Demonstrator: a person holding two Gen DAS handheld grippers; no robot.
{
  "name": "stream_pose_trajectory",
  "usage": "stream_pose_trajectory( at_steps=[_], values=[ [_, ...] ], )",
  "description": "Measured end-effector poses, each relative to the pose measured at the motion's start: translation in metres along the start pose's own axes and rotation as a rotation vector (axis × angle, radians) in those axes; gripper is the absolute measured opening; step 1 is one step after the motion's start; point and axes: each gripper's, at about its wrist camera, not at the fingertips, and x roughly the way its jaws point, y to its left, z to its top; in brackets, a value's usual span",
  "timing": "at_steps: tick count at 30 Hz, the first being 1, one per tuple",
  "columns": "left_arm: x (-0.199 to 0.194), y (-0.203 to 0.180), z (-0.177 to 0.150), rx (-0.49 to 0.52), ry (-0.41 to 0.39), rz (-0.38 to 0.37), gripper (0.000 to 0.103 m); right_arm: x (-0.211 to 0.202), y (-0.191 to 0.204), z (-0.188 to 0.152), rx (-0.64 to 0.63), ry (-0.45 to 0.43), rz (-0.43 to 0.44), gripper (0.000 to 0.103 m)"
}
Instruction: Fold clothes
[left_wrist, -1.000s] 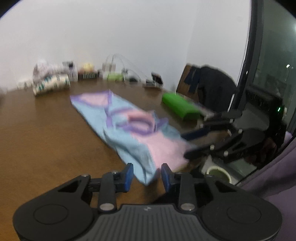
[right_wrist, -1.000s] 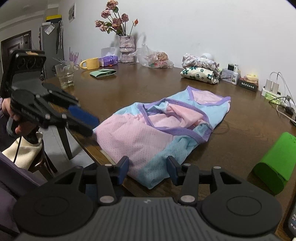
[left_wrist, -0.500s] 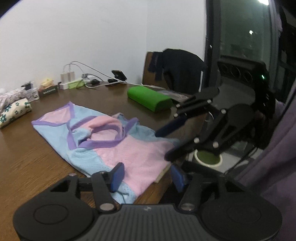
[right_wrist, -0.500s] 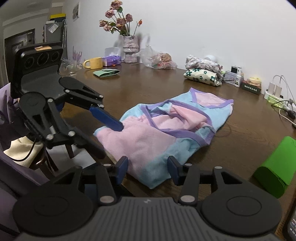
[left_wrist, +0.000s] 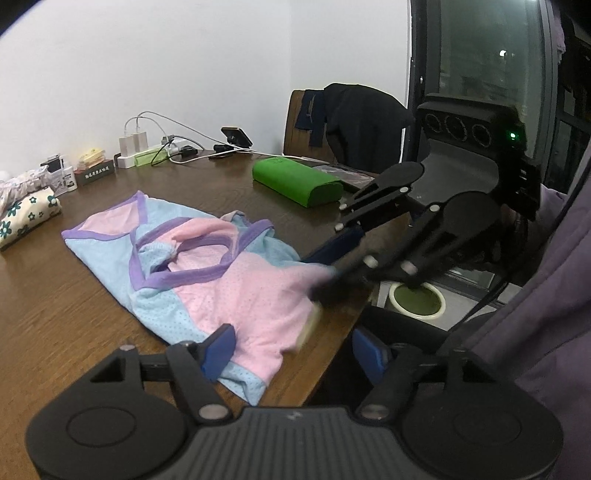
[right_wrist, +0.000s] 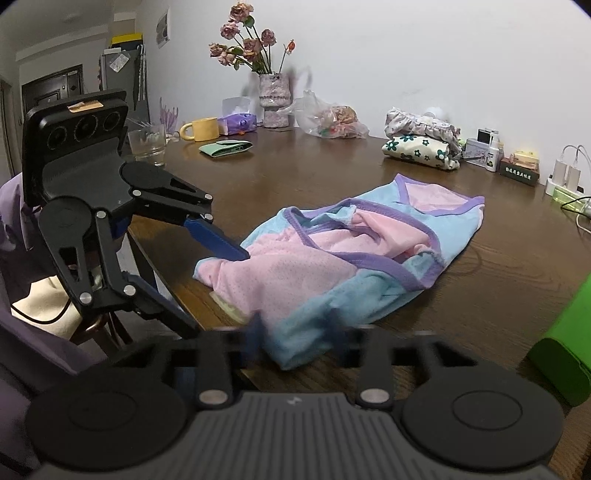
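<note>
A pink and light-blue garment (left_wrist: 229, 284) (right_wrist: 332, 266) with purple trim lies crumpled on the brown table (left_wrist: 55, 314), and its near hem reaches the table's edge. My left gripper (left_wrist: 293, 352) (right_wrist: 219, 291) is open and its jaws are opening. One pad lies over the pink corner and the other is past the table edge. My right gripper (right_wrist: 295, 328) (left_wrist: 314, 275) is closing around the blue hem. Its fingers are blurred and a gap still shows between them.
A green case (left_wrist: 295, 181) lies on the right of the table. Folded floral clothes (right_wrist: 421, 147), a glass (right_wrist: 147, 144), a yellow mug (right_wrist: 201, 129) and a vase of flowers (right_wrist: 273, 99) stand at the back. Chargers and cables (left_wrist: 147, 147) line the wall. A chair with a dark jacket (left_wrist: 351, 122) stands behind.
My left gripper swung and rolled to face the garment's near corner, and its jaws widened. The right gripper's fingers came closer together around the blue hem.
</note>
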Motion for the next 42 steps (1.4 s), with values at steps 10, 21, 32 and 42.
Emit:
stream_pose_trajectory(
  at_steps=[10, 21, 32, 42],
  values=[
    [-0.024, -0.012, 0.007, 0.086, -0.082, 0.08, 0.053, -0.023, 0.003, 0.002, -0.001, -0.062, 0.074, 0.006],
    [0.004, -0.03, -0.006, 0.254, -0.057, 0.108, 0.055, -0.024, -0.025, 0.002, 0.203, -0.07, 0.166, 0.007],
    [-0.011, -0.002, -0.003, 0.117, -0.045, -0.028, 0.019, -0.039, -0.003, 0.002, 0.045, -0.031, 0.135, 0.027],
    [-0.012, 0.02, 0.009, 0.001, -0.02, -0.189, 0.013, -0.026, 0.032, -0.007, -0.302, -0.049, 0.035, 0.067]
  ],
)
